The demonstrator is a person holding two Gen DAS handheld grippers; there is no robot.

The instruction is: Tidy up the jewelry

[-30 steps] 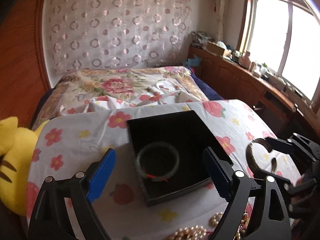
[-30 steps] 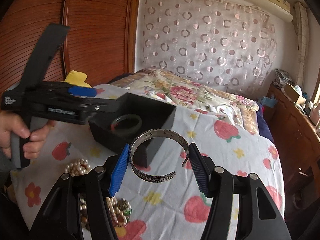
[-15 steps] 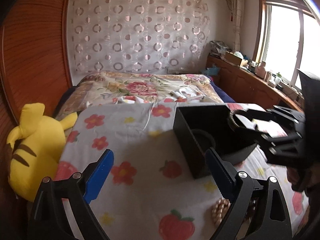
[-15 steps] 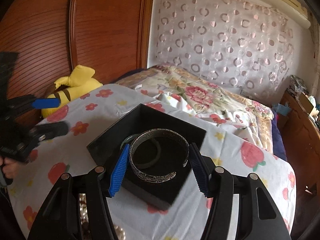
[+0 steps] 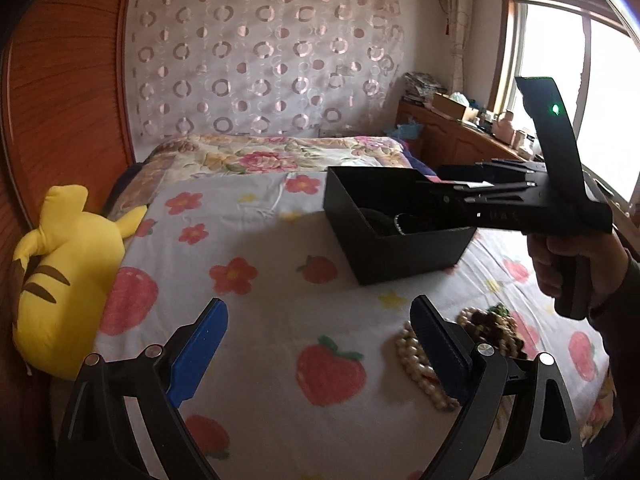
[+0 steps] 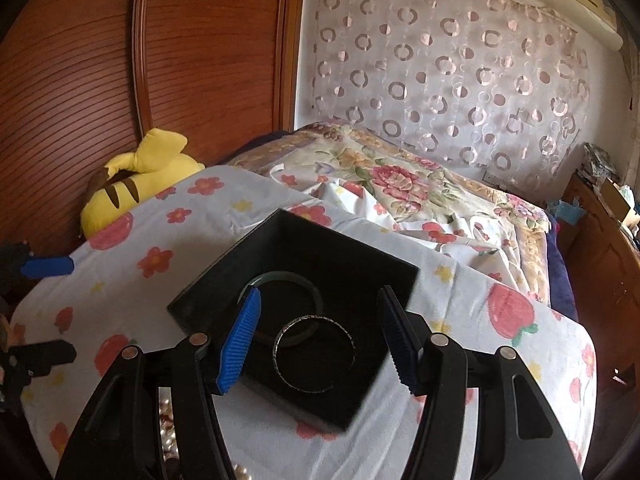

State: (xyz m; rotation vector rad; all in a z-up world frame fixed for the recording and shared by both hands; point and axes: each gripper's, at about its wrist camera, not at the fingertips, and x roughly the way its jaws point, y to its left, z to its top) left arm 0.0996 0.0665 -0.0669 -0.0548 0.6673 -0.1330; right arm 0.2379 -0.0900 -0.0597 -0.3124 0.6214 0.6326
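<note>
A black open box [image 6: 224,286] sits on the flowered sheet. Inside it lie a green jade bangle [image 6: 310,284] and a silver cuff bracelet [image 6: 314,354]. My right gripper [image 6: 318,338] is open and empty, hovering over the box above the silver cuff. In the left wrist view the box [image 5: 396,250] stands at the right with the right gripper body [image 5: 520,204] reaching over it. My left gripper [image 5: 320,354] is open and empty above the sheet, left of a pile of pearl and bead strands [image 5: 416,364].
A yellow plush toy [image 5: 60,280] lies at the left edge of the bed against the wooden wardrobe [image 6: 160,60]. A floral quilt [image 6: 400,184] lies behind the box. A wooden sideboard with clutter [image 5: 460,136] stands at the right under the window.
My right gripper has opened and let the silver cuff drop into the box. My left gripper has swung further left, away from the box.
</note>
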